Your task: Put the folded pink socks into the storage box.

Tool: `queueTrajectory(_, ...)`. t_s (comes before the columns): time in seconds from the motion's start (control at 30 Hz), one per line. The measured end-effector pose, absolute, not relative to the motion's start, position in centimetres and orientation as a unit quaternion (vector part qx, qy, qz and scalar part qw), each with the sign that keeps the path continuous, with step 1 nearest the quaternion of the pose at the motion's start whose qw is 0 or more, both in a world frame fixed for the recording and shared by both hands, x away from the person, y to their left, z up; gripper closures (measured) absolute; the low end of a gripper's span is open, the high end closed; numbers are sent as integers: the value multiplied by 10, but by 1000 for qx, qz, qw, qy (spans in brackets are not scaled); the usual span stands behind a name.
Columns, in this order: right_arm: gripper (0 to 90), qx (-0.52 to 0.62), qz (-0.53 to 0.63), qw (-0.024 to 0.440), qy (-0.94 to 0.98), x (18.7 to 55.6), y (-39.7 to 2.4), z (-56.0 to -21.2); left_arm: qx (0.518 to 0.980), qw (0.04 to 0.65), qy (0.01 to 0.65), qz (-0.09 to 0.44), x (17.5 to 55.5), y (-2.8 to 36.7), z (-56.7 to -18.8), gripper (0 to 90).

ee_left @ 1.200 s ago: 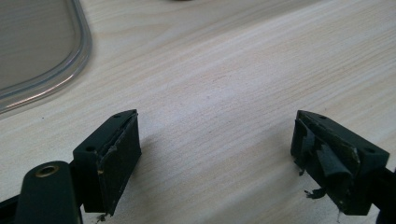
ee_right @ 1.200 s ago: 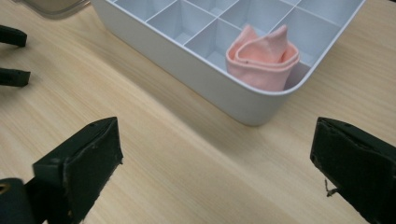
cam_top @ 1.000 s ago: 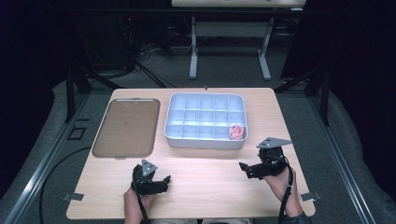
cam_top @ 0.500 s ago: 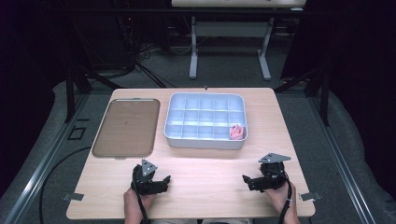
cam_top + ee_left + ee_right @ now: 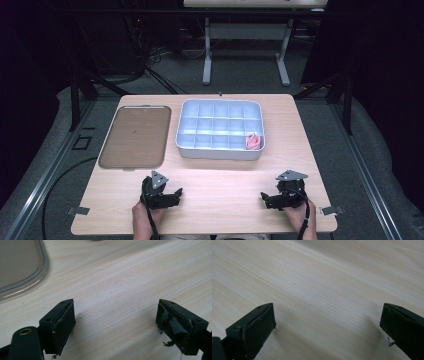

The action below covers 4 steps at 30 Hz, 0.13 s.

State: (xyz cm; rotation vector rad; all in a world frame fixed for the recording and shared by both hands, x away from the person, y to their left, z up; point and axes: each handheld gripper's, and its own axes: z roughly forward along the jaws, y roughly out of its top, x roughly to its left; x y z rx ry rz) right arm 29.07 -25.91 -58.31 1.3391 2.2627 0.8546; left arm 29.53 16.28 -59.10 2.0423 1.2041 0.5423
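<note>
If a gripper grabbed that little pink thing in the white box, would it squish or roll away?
The pink thing looks crumpled and lumpy, so it would probably squish rather than stay stiff. It seems small and likely light. It sits in a corner compartment of the divided box, whose walls should stop it sliding or rolling when nudged.

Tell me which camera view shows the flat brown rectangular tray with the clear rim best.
The high view shows it best: the whole flat brown rectangular tray lies on the light wooden table, left of the grey compartment box. The left gripper view catches one rounded corner of its clear rim. The right gripper view looks at bare tabletop.
</note>
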Motion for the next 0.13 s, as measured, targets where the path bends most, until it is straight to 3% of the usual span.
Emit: queueTrajectory(0.13,0,479,318,189,796,288,-261,-588,787,347,464,209,295,163,-591,155)
